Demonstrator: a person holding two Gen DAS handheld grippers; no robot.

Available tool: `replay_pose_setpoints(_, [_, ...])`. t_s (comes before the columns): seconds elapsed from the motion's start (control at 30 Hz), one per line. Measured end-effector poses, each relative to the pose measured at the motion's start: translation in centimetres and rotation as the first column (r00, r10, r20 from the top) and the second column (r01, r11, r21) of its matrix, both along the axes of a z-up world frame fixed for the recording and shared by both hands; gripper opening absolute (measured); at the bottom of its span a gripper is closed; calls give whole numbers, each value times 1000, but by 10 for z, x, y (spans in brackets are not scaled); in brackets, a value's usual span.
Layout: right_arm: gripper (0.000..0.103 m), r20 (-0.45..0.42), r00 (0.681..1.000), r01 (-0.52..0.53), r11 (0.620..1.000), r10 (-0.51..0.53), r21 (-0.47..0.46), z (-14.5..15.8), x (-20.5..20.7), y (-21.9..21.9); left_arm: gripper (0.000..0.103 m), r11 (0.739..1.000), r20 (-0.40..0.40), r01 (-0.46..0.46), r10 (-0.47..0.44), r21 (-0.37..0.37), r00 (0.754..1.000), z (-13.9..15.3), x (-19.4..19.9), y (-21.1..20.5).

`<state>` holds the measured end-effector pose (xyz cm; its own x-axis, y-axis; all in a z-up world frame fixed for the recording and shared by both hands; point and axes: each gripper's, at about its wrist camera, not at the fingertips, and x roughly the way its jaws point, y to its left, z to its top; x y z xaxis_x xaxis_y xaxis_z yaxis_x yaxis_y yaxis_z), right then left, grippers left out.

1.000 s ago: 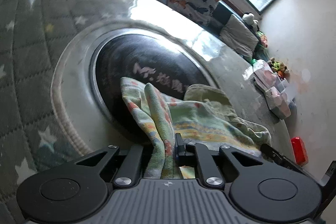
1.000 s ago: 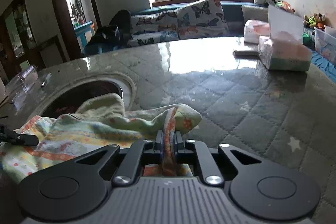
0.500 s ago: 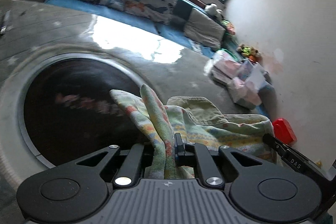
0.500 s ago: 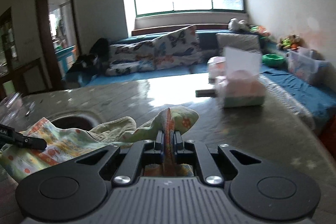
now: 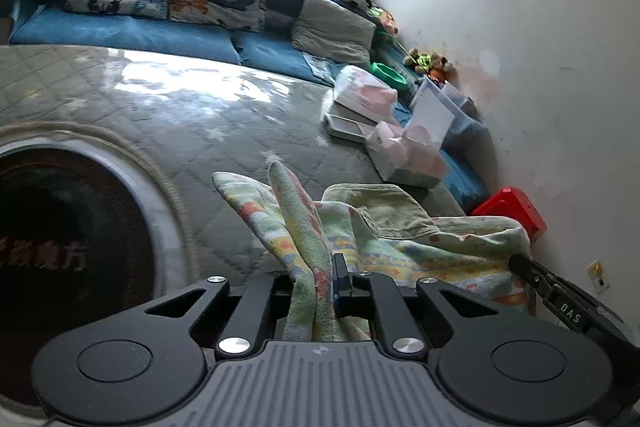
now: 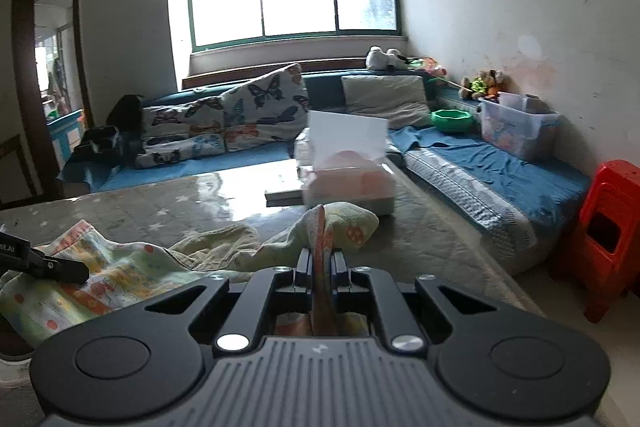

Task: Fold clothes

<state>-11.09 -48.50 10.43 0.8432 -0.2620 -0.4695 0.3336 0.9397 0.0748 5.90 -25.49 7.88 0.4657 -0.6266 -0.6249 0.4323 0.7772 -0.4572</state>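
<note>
A pale green towelling garment (image 5: 384, 239) with orange and yellow prints is held above the quilted table (image 5: 224, 123). My left gripper (image 5: 316, 279) is shut on one bunched corner of it. My right gripper (image 6: 320, 263) is shut on another corner of the garment (image 6: 120, 267), which sags between the two. The right gripper's finger (image 5: 560, 303) shows at the right edge of the left wrist view. The left gripper's finger (image 6: 44, 263) shows at the left edge of the right wrist view.
A dark round inset (image 5: 68, 247) lies in the table at left. A tissue box (image 6: 348, 183) and a flat book (image 6: 284, 197) sit at the table's far side. A blue sofa (image 6: 480, 167) with cushions runs behind. A red plastic stool (image 6: 608, 231) stands at right.
Both grippers have risen and tilted up with the garment still held. The views now look across the table toward the sofa and window instead of down at the round inset.
</note>
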Motion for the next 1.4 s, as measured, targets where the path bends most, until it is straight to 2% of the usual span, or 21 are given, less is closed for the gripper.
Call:
replay_pose_setpoints(0.3, [7, -21, 998, 51, 999, -51, 15, -16, 4, -30, 10, 998, 9, 29, -30, 53, 1000, -12, 9, -30])
replay_pose_setpoints(0.6, [8, -85, 994, 73, 996, -69, 42, -41, 14, -37, 10, 994, -40, 25, -21, 110, 999, -34, 18, -32])
replay_pose_setpoints(0.73, [9, -125, 989, 90, 995, -84, 50, -51, 18, -43, 20, 991, -50, 19, -12, 135, 999, -38, 20, -30])
replay_pose_setpoints(0.83, [9, -151, 983, 111, 993, -105, 32, -55, 19, -47, 22, 989, -47, 12, -5, 149, 999, -38, 21, -27])
replay_pose_setpoints(0.93, [11, -162, 981, 113, 993, -106, 35, -56, 18, -51, 48, 985, -31, -9, 14, 170, 999, -34, 21, -23])
replay_pose_setpoints(0.97, [11, -160, 982, 110, 993, -103, 34, -56, 17, -51, 50, 984, -21, -14, 18, 175, 1000, -32, 21, -21])
replay_pose_setpoints(1.1, [12, -147, 987, 69, 997, -62, 43, -50, 19, -45, 50, 982, 5, -40, 40, 183, 999, -25, 22, -15])
replay_pose_setpoints(1.17, [18, -142, 990, 34, 998, -27, 53, -48, 23, -39, 48, 983, 19, -45, 43, 176, 999, -21, 22, -16])
replay_pose_setpoints(1.23, [19, -141, 990, -1, 998, 11, 67, -48, 31, -33, 48, 985, 25, -28, 24, 169, 999, -19, 22, -23])
replay_pose_setpoints(1.4, [19, -154, 984, -71, 993, 85, 94, -54, 51, -15, 31, 989, 29, 29, -33, 146, 999, -15, 21, -43])
